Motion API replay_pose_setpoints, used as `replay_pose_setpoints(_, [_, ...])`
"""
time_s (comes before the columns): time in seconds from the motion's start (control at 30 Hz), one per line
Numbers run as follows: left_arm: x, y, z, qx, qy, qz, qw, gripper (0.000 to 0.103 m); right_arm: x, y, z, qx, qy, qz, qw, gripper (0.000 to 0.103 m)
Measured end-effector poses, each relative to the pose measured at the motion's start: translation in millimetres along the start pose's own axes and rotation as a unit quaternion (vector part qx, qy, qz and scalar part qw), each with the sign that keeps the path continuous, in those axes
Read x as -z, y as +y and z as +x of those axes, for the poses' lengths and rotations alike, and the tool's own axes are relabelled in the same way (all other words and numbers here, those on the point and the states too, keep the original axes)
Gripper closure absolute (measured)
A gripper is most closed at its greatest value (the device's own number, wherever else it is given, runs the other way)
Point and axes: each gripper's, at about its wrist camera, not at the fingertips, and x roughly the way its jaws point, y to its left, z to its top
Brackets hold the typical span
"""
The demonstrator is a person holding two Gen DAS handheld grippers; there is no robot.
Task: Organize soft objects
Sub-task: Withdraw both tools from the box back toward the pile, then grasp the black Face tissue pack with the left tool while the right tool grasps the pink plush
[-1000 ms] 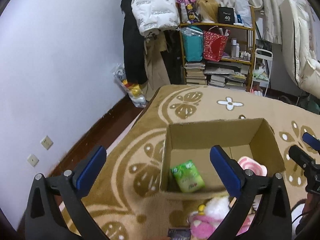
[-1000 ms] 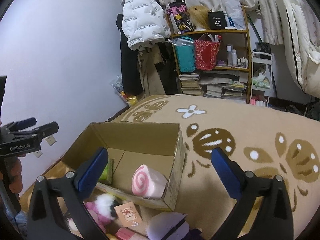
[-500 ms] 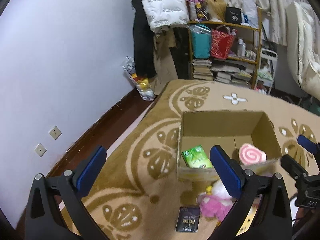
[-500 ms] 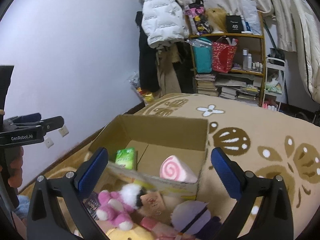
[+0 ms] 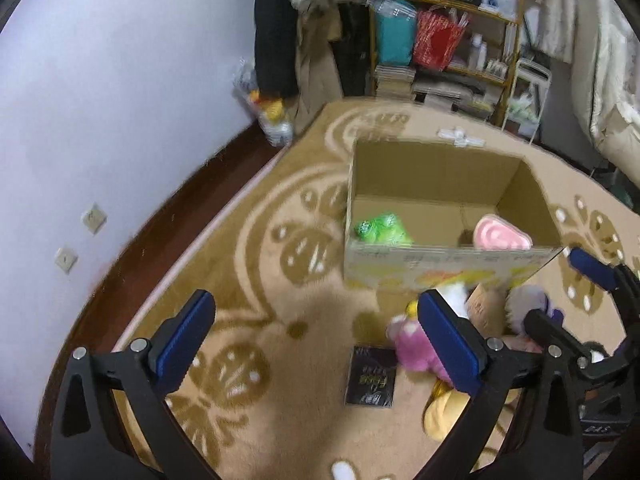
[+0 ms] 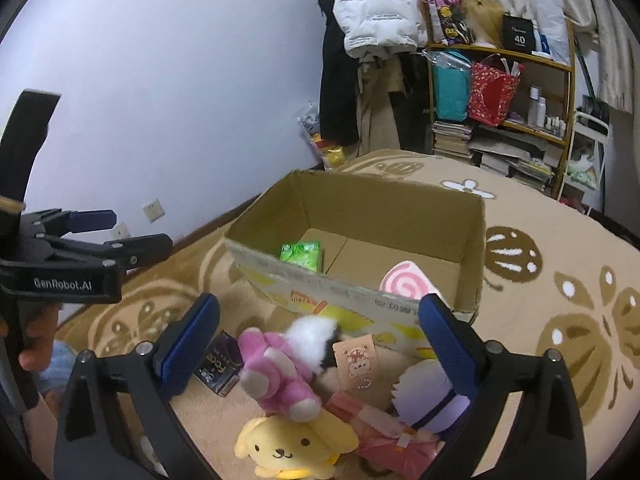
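An open cardboard box (image 6: 360, 204) (image 5: 444, 168) stands on the carpet. Inside lie a green tissue pack (image 6: 301, 255) (image 5: 382, 229) and a pink swirl cushion (image 6: 406, 283) (image 5: 502, 236). In front of the box lies a pile: a pink plush (image 6: 276, 368) (image 5: 412, 348), a yellow dog plush (image 6: 294, 444), a purple plush (image 6: 424, 392), a pink package (image 6: 380, 424). My right gripper (image 6: 320, 348) is open and empty above the pile. My left gripper (image 5: 316, 340) is open and empty over the carpet left of the pile.
A small black box (image 5: 371, 376) (image 6: 222, 362) lies on the carpet by the pink plush. A tan tag card (image 6: 356, 360) leans against the box. A cluttered shelf (image 6: 500, 92) and hanging coats (image 6: 372, 8) stand at the back. The purple wall (image 5: 100, 100) runs along the left.
Both grippers have pulled back and up from the box. The plush pile in front of the box has come into fuller view. Both stay open.
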Motion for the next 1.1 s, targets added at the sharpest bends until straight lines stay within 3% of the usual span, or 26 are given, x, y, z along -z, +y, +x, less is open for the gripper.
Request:
replay_pose_setpoints(0.1, [9,-2,14,-0.009,0.025,0.016,0.9995,0.003,9,4,7,-0.004,0.012,-0.002,1.000,0.000])
replay_pose_setpoints(0.37, [19,-8,42,0.035,0.094,0.021,0.9947,0.003,31,10,33,-0.026,0.070,-0.015,0.997,0.002])
replay_pose_setpoints(0.43, [21,-10,48,0.041,0.110,0.022,0.9929,0.003,36,13,38,-0.029,0.085,-0.025,0.996,0.012])
replay_pose_setpoints(0.57, [25,-13,62,0.052,0.141,0.025,0.9883,0.003,44,20,50,-0.035,0.108,-0.045,0.993,0.021])
replay_pose_setpoints(0.73, [33,-14,80,0.066,0.175,0.026,0.9820,0.003,49,25,62,-0.036,0.127,-0.070,0.989,0.044])
replay_pose_setpoints(0.87, [40,-21,95,0.082,0.198,0.030,0.9763,0.003,50,25,66,-0.045,0.129,-0.072,0.988,0.045])
replay_pose_setpoints(1.1, [46,-26,111,0.072,0.217,0.038,0.9727,0.003,53,23,72,-0.055,0.147,-0.078,0.985,0.045])
